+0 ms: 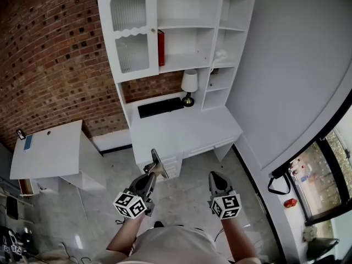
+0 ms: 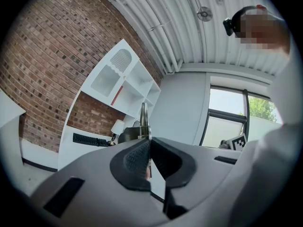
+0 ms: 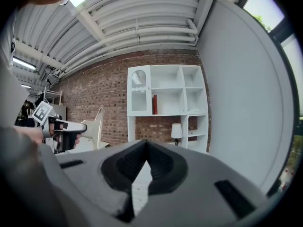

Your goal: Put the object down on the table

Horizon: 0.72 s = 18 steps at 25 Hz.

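My left gripper (image 1: pixel 149 177) is shut on a thin, flat metal tool (image 1: pixel 158 164) and holds it in the air over the floor, short of the white desk (image 1: pixel 203 130). In the left gripper view the tool's narrow metal blade (image 2: pixel 143 119) sticks up out of the closed jaws of the left gripper (image 2: pixel 147 144). My right gripper (image 1: pixel 215 176) hangs level beside it, shut, with nothing between its jaws. In the right gripper view, the right gripper (image 3: pixel 145 144) has its jaws together, and the left gripper (image 3: pixel 64 129) shows at far left with the pale tool (image 3: pixel 98 126) in it.
The desk carries a black keyboard (image 1: pixel 160 107) and a small lamp (image 1: pixel 189 86) under a white shelf unit (image 1: pixel 181 26) on the brick wall. A second white table (image 1: pixel 47 150) stands at left. A grey wall (image 1: pixel 297 76) and a window lie to the right.
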### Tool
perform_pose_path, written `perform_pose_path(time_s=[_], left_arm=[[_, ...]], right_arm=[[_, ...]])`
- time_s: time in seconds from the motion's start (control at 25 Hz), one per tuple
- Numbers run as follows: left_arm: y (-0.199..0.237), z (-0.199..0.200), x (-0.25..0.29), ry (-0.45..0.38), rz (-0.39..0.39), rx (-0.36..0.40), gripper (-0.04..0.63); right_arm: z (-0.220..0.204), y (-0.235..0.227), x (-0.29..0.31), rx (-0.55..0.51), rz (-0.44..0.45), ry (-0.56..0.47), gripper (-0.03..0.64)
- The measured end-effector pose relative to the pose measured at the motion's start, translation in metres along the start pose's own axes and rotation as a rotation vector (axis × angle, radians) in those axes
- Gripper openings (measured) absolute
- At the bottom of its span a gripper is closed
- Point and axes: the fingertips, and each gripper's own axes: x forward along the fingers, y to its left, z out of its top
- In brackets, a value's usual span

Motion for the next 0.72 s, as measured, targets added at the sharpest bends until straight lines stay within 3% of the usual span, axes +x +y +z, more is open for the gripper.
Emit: perform_pose_path(time_s=[0.72], left_arm=[[-0.026,-0.024,0.025,0.008,0.049,-0.002,-0.006]], right_arm=[[-0.022,-0.041,-0.002,0.052,0.062,0.005,0.002]])
